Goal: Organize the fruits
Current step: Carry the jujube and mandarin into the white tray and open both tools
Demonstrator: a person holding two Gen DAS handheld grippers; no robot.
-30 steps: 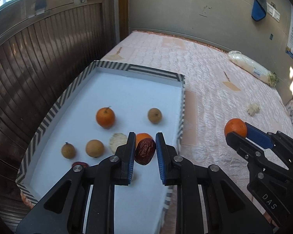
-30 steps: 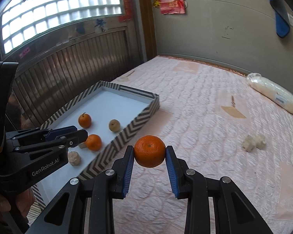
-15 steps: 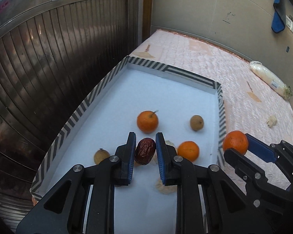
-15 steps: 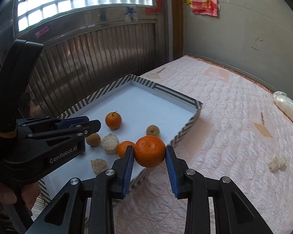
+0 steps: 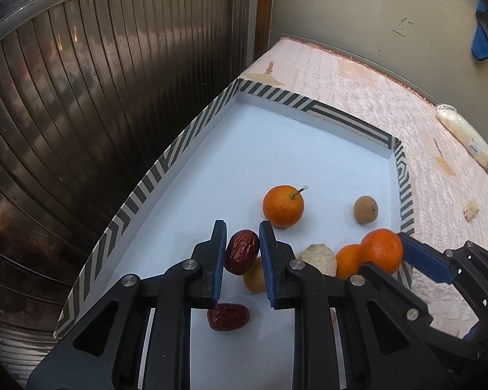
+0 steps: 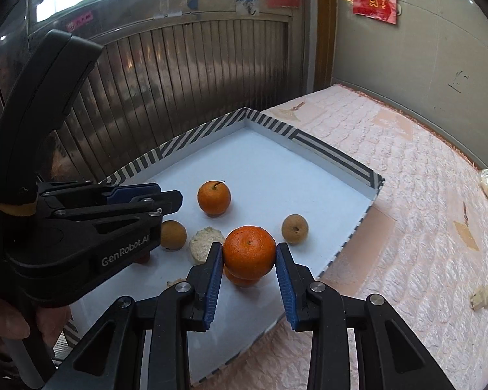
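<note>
My left gripper point(image 5: 242, 252) is shut on a red date point(image 5: 241, 252) and holds it above the white tray point(image 5: 351, 117) with a striped rim. My right gripper point(image 6: 248, 255) is shut on an orange point(image 6: 249, 251) over the tray's near right part, just above another orange point(image 6: 240, 279). In the tray lie a stemmed orange point(image 5: 283, 206), a brown longan point(image 5: 365, 209), a second longan point(image 6: 172, 234), a pale round piece point(image 6: 205, 240) and another red date point(image 5: 228, 316). The right gripper with its orange also shows in the left wrist view point(image 5: 382, 250).
The tray point(image 6: 335, 157) lies on a pink quilted mattress point(image 6: 422, 214) beside a brown slatted wall point(image 5: 81, 97). A white bag point(image 5: 468, 139) and a small pale scrap point(image 6: 481, 296) lie on the mattress to the right.
Both grippers have moved left over the tray, each keeping its fruit. The right gripper's orange now hangs over the tray instead of the mattress.
</note>
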